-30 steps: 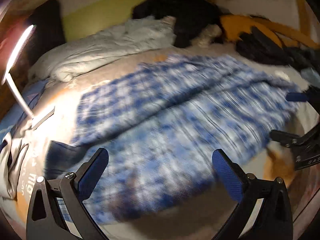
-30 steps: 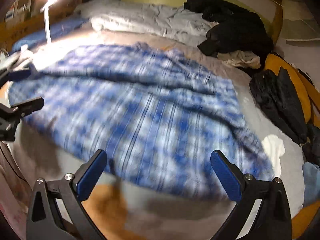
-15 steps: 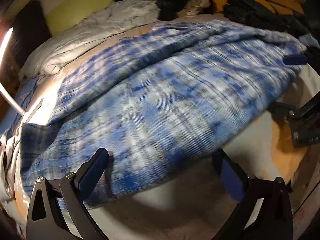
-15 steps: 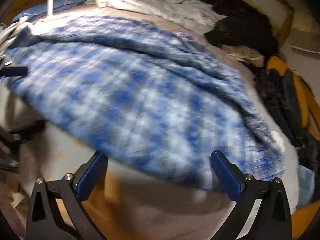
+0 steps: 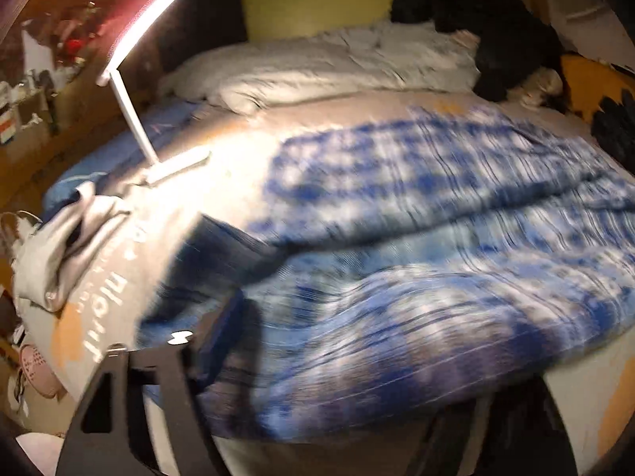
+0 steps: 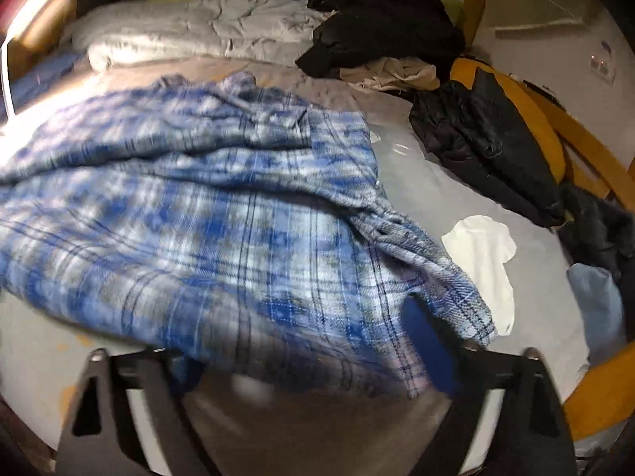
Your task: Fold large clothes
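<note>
A large blue and white plaid shirt (image 5: 416, 246) lies spread across the bed, blurred by motion; it also fills the right wrist view (image 6: 222, 214). My left gripper (image 5: 337, 365) is open, its jaws wide apart, with the shirt's near hem lying over and between them. My right gripper (image 6: 313, 345) is open too, and the shirt's near hem drapes over both blue fingertips. A crumpled sleeve or cuff (image 6: 448, 277) trails at the shirt's right end.
A lit white desk lamp (image 5: 135, 79) stands at the bed's left. A pale duvet (image 5: 325, 63) and black clothes (image 6: 377, 16) lie at the head. A black jacket (image 6: 484, 142), white cloth (image 6: 488, 258) and wooden chair (image 6: 583, 146) are at right. Grey garment (image 5: 67, 238) at left.
Both grippers have moved in under the shirt's near hem, which now covers their fingertips. The left view has swung left, and the lamp and left bedside are now in sight.
</note>
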